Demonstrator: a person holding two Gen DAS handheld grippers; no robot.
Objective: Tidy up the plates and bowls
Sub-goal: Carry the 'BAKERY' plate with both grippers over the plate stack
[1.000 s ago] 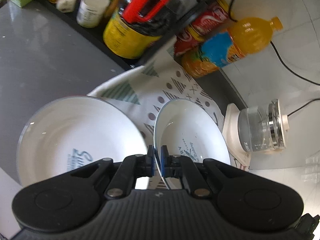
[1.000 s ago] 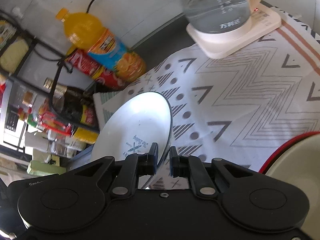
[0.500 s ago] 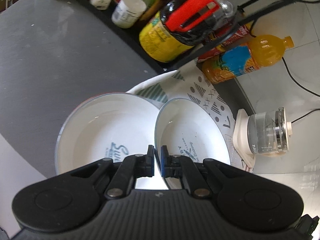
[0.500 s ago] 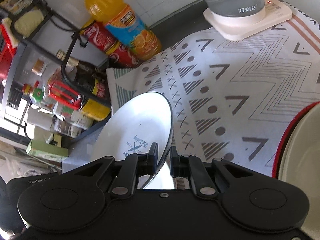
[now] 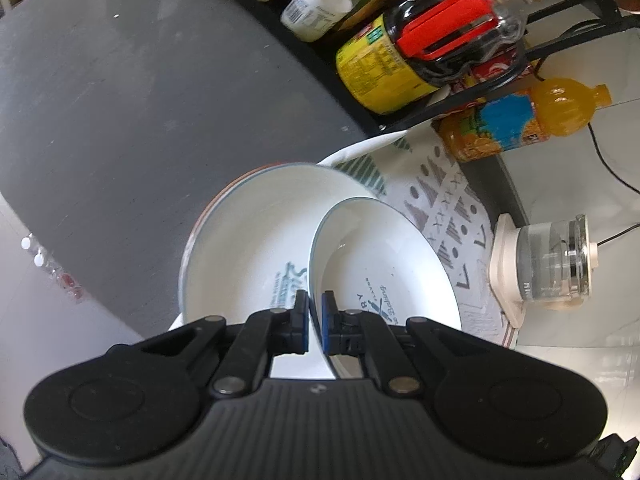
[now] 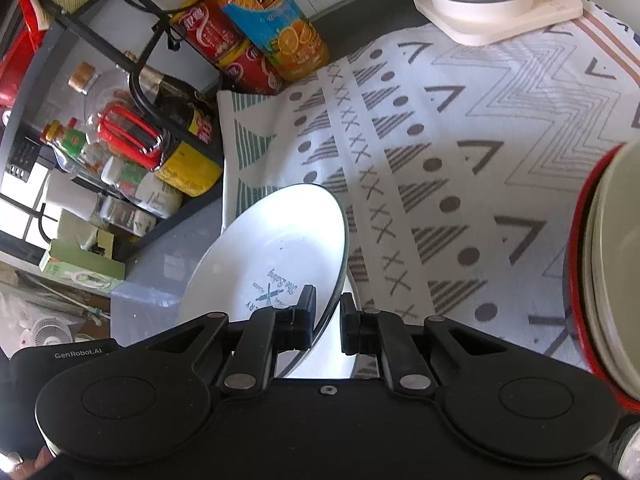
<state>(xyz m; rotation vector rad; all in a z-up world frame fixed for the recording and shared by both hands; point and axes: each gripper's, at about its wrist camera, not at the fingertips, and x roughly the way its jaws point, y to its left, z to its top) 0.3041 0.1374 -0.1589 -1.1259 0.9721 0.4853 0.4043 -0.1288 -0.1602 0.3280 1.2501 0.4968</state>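
My left gripper (image 5: 315,312) is shut on the near rim of a white plate with blue print (image 5: 384,264), held tilted. Under it and to the left lies a larger white plate (image 5: 248,232) on top of a stack with an orange-rimmed one, half on the grey counter. In the right wrist view my right gripper (image 6: 326,312) is shut on the rim of a white plate (image 6: 272,248) with the same blue print, tilted above the patterned cloth (image 6: 460,140). I cannot tell whether both hold one plate.
A black wire shelf (image 5: 460,96) crowded with sauce bottles and jars stands behind. An orange juice bottle (image 5: 520,120) and a red can (image 6: 224,48) lie by it. A glass kettle on its base (image 5: 552,264) stands at the right. Red-rimmed stacked bowls (image 6: 600,280) sit at the right edge.
Both grippers have slid sideways toward the shelf with the plate in their grip. The held plate now overlaps the large plate of the stack. The kettle has drifted toward the frame edge.
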